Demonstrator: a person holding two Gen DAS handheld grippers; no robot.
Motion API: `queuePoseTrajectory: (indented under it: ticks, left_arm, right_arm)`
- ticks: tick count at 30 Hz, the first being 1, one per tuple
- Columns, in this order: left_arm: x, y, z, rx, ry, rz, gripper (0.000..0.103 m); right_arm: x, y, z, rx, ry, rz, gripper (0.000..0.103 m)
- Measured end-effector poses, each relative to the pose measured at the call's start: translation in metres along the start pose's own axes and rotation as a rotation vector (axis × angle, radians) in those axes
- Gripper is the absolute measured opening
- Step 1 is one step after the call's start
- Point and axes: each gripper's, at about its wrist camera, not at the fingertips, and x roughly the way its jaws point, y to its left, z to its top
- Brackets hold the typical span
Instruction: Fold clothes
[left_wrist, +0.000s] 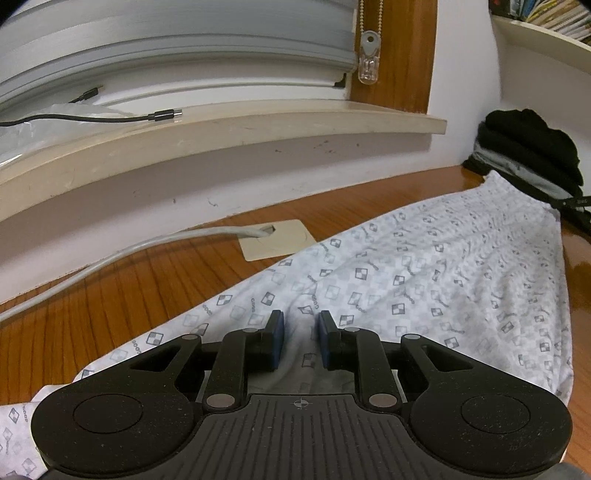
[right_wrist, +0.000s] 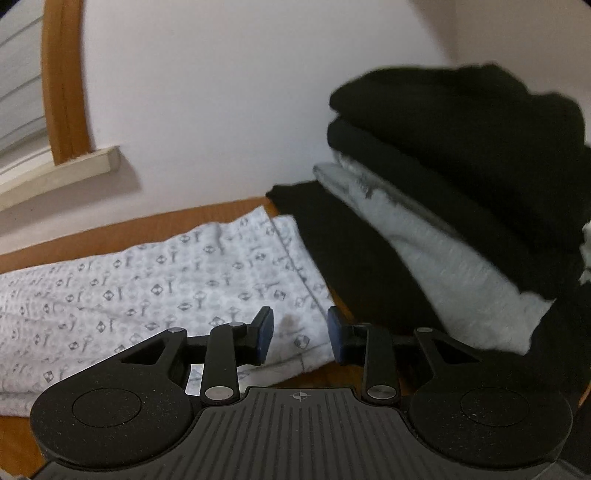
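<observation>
A white garment with a grey diamond-and-check print (left_wrist: 424, 280) lies spread flat on the wooden table (left_wrist: 122, 291). My left gripper (left_wrist: 299, 325) hovers over its near edge, jaws open with a narrow gap, nothing between the blue pads. In the right wrist view the same garment (right_wrist: 155, 288) lies folded flat, its hemmed end at the right. My right gripper (right_wrist: 300, 328) is open just above that hemmed corner, holding nothing.
A stack of folded black and grey clothes (right_wrist: 461, 177) stands right of the garment; it also shows in the left wrist view (left_wrist: 532, 155). A white cable (left_wrist: 129, 251) runs from a beige table grommet plate (left_wrist: 275, 238). A window sill (left_wrist: 221, 136) with black cables juts above the table.
</observation>
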Motion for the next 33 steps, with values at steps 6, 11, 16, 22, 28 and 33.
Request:
queuePoseTrajectory:
  ticks: [6, 11, 16, 22, 28, 33]
  left_arm:
    - [0.000, -0.002, 0.000, 0.008, -0.001, 0.005, 0.022]
    - [0.000, -0.001, 0.000, 0.005, -0.001, 0.001, 0.022]
    - [0.000, -0.001, 0.000, 0.002, -0.001, 0.000, 0.022]
    - [0.000, 0.000, 0.000, -0.002, -0.001, -0.002, 0.022]
    - [-0.017, 0.004, 0.000, -0.028, -0.036, 0.049, 0.036]
    - [-0.067, 0.027, -0.009, -0.044, -0.076, 0.128, 0.045]
  right_arm:
    - [0.015, 0.003, -0.002, -0.007, 0.021, -0.026, 0.024]
    - [-0.012, 0.002, 0.001, -0.046, -0.091, -0.087, 0.004]
    - [-0.016, 0.000, -0.005, -0.087, -0.066, -0.138, 0.005]
    - [-0.008, 0.013, -0.012, -0.107, -0.057, -0.147, 0.031]
    - [-0.012, 0.076, -0.015, -0.228, -0.077, 0.060, 0.047]
    - [-0.011, 0.133, -0.021, -0.298, -0.047, 0.259, 0.056]
